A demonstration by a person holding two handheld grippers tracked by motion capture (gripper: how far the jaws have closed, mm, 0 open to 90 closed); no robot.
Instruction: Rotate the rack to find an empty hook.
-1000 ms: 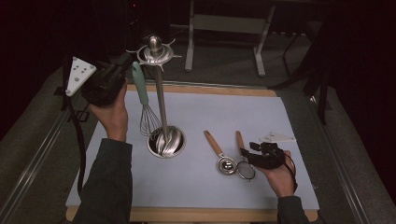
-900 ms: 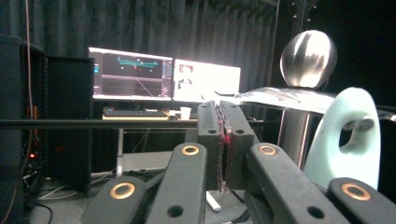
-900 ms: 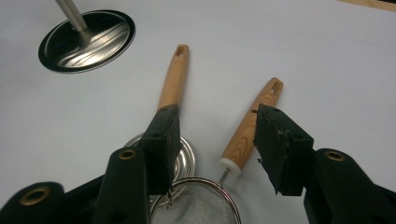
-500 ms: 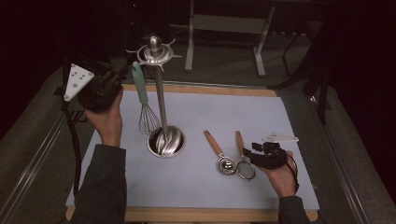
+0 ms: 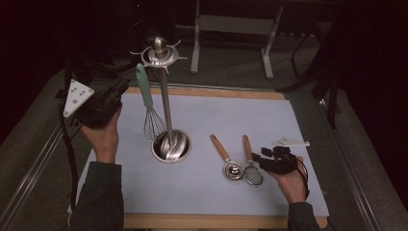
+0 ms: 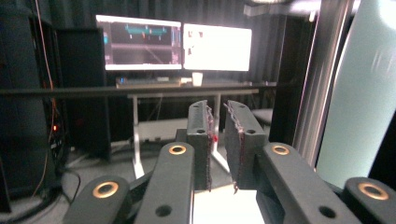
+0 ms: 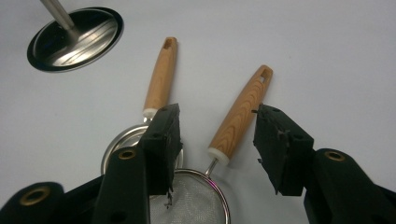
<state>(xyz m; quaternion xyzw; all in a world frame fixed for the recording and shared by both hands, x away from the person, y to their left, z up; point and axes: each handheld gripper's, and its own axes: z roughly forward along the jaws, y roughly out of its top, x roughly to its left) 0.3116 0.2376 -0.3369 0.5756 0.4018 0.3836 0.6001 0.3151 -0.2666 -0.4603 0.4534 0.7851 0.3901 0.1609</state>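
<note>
While the left gripper (image 5: 120, 91) hangs just left of the mint-green handle of the wire whisk (image 5: 146, 103), its jaws stand a narrow gap apart with nothing between them; they have just been opening. In the left gripper view the two black pads (image 6: 201, 135) face each other across that slit, and a pale green blur, the whisk's handle (image 6: 359, 88), rises at the right edge, beside the jaws and apart from them. The whisk hangs from the star-shaped top of the tall steel utensil stand (image 5: 166, 110), its wires down near the stand's round shiny base.

The right gripper (image 5: 257, 159) rests low over the table, jaws wide apart and holding nothing. In the right gripper view the small mesh strainer with a light wooden handle (image 7: 240, 114) lies between the open jaws, its handle pointing away and its mesh bowl close under the camera; the pads do not press on it. Just beside it lies a round steel scoop with a wooden handle (image 7: 161, 79), its bowl partly behind the left-hand jaw.

Both tools lie on the pale blue mat (image 5: 231, 120) that covers the wood-edged table (image 5: 207, 221). Beyond the left gripper's jaws two lit monitors (image 6: 177, 42) stand on a desk.
</note>
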